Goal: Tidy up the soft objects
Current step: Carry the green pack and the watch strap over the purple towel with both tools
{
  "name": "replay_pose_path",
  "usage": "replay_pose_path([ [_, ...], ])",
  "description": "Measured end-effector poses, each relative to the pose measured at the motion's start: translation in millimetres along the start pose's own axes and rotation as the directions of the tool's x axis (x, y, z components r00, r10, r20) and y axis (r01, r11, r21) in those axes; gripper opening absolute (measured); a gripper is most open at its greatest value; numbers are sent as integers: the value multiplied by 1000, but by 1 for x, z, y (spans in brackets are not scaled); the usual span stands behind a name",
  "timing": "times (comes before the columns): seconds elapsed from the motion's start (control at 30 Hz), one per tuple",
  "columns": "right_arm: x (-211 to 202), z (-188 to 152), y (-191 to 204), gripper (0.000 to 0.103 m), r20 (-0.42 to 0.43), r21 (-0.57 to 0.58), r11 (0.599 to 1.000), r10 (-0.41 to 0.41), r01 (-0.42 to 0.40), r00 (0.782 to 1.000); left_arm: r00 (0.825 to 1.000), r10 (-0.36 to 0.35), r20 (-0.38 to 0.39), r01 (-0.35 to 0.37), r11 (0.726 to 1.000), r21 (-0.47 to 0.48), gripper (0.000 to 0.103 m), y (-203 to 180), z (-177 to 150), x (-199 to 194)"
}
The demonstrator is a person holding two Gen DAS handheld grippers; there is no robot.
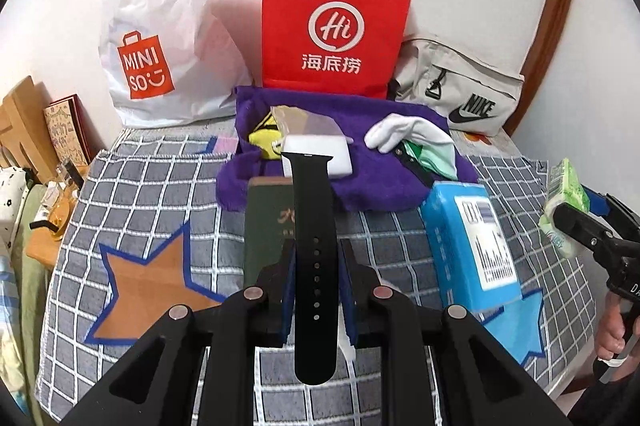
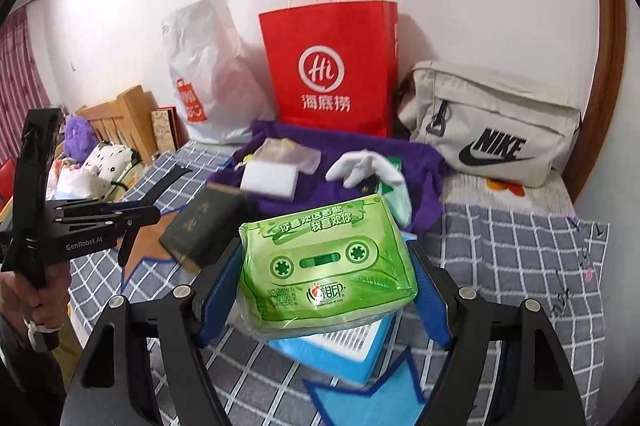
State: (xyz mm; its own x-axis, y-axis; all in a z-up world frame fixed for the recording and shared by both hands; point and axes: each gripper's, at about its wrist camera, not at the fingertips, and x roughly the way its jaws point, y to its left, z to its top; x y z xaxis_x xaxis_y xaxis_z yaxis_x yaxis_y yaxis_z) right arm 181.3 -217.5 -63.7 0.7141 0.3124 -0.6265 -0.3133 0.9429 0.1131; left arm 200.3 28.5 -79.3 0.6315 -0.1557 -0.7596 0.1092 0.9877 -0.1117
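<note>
My left gripper (image 1: 316, 266) is shut on a black watch strap (image 1: 312, 226) and holds it above the checked blanket; it shows in the right wrist view (image 2: 120, 214) too, strap (image 2: 168, 181) sticking out. My right gripper (image 2: 328, 278) is shut on a green tissue pack (image 2: 326, 262), held above a blue box (image 2: 348, 350); the pack also shows at the right of the left wrist view (image 1: 564, 201). A purple towel (image 1: 380, 177) carries a white sponge (image 1: 320, 153), a white glove (image 1: 404, 133), a clear plastic bag (image 1: 304, 123) and a yellow item (image 1: 264, 137).
A red paper bag (image 1: 336, 25), a white Miniso bag (image 1: 168, 37) and a grey Nike bag (image 1: 460, 93) stand against the wall. A dark green book (image 1: 268, 226) and the blue box (image 1: 468, 242) lie on the checked blanket (image 1: 140, 193). A wooden bed frame (image 2: 120, 113) stands left.
</note>
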Motion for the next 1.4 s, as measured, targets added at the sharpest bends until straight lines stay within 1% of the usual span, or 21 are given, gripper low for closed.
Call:
replay_pose_path([
  [0.23, 21, 28, -7, 77, 1, -4, 1000, 10, -10, 1000, 1000, 15, 1, -15, 1000, -14, 19, 6, 28, 15],
  [0.3, 30, 40, -9, 77, 3, -1, 1000, 13, -13, 1000, 1000, 19, -3, -19, 1000, -23, 19, 9, 35, 20],
  [0.37, 38, 54, -11, 77, 7, -2, 999, 37, -37, 999, 1000, 21, -3, -21, 999, -33, 19, 13, 46, 28],
  [0.47, 50, 74, -12, 77, 19, -10, 999, 33, -33, 999, 1000, 30, -2, -31, 999, -37, 19, 17, 59, 36],
  [0.57, 64, 90, -15, 77, 27, -16, 1000, 27, -27, 999, 1000, 23, -5, -23, 998, -52, 19, 22, 70, 46],
  [0.77, 99, 108, -25, 77, 8, -2, 999, 50, -50, 999, 999, 33, -27, -35, 998, -56, 19, 29, 90, 71],
  [0.93, 131, 104, -34, 77, -24, 35, 997, 65, -64, 998, 999, 27, -40, -29, 998, -52, 19, 27, 107, 91],
  [1.03, 151, 100, -39, 77, -77, 45, 997, 64, -60, 995, 999, 11, -53, -14, 999, -43, 19, 25, 116, 105],
  [1.13, 161, 98, -44, 77, -96, 49, 997, 70, -66, 993, 998, 7, -56, -9, 999, -37, 19, 21, 127, 118],
  [1.2, 166, 97, -47, 77, -110, 34, 998, 56, -53, 992, 998, -5, -59, 2, 999, -43, 19, 19, 133, 126],
  [1.3, 173, 96, -52, 77, -123, 39, 998, 61, -56, 991, 998, -25, -60, 22, 999, -50, 19, 18, 137, 137],
  [1.4, 182, 92, -53, 77, -151, 27, 998, 63, -59, 986, 997, -21, -77, 17, 998, -61, 19, 20, 139, 149],
])
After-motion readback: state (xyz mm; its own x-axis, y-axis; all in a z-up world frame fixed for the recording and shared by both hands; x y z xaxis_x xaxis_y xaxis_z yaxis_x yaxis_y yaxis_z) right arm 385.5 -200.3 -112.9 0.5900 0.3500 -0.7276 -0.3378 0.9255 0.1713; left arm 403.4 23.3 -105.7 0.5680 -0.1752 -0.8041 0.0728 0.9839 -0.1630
